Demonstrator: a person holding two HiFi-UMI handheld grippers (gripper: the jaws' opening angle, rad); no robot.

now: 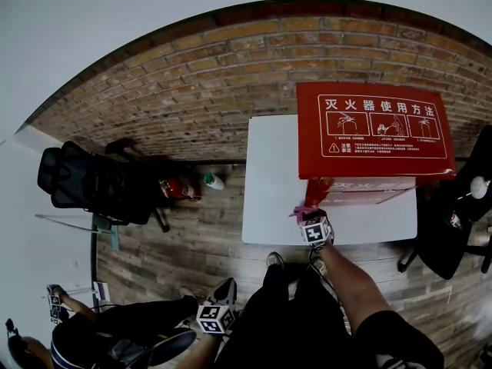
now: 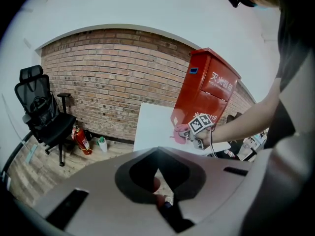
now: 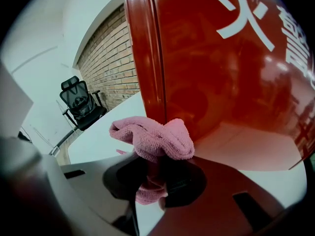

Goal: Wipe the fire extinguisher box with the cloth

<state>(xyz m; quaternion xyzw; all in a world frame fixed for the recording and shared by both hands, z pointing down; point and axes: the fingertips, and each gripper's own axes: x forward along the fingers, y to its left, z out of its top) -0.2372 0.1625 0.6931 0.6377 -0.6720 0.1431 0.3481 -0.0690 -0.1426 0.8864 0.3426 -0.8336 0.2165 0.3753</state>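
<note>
Left gripper [image 2: 161,199] is hanging low beside the person's legs. Its jaws are appearing together with nothing between them, and the tips are lying in shadow. Right gripper [image 3: 156,181] is clamping a pink terry cloth [image 3: 156,136] that is bunching into folds, its lower end hiding inside the jaws. The cloth is pressing against the front left upright edge of the glossy red fire extinguisher box [image 1: 371,129], which is occupying the right half of the white table [image 1: 269,175]. Its lid is showing "灭火器使用方法"; the front lettering is being cut off.
</note>
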